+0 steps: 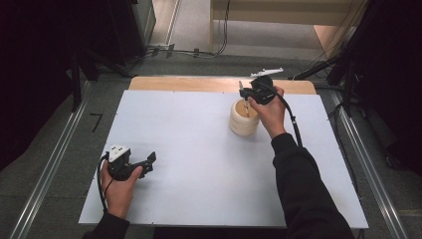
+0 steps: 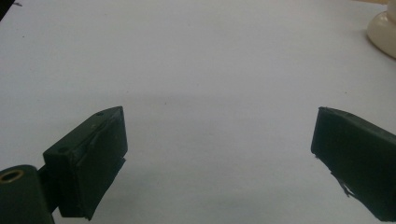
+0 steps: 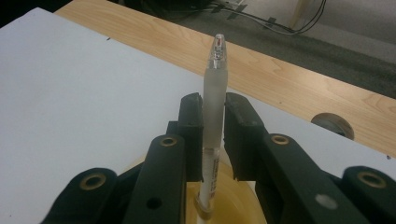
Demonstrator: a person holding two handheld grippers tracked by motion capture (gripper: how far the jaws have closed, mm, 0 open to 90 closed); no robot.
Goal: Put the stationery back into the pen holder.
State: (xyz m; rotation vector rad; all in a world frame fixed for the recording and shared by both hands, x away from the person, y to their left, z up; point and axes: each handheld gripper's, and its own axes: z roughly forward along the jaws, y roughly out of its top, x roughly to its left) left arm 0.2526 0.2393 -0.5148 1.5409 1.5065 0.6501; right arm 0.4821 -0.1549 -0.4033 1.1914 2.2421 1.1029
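A frosted white pen [image 3: 214, 93] stands upright between the jaws of my right gripper [image 3: 214, 135], which is shut on its barrel. The pen's lower end reaches down into a round cream holder [image 3: 229, 196] with a yellowish inside. In the high view my right gripper [image 1: 244, 94] hangs over that holder [image 1: 244, 124] at the back of the white board, with the pen [image 1: 244, 104] pointing down into it. My left gripper [image 1: 149, 162] rests near the front left of the board. It stands open [image 2: 219, 154] over bare white surface, and the holder's edge [image 2: 383, 28] shows far off.
The white board [image 1: 199, 149] lies on a wooden table whose bare strip [image 1: 199, 83] runs along the back. A round hole [image 3: 332, 123] sits in that wood. Cables [image 1: 189, 51] lie on the floor beyond, and metal rails flank both sides.
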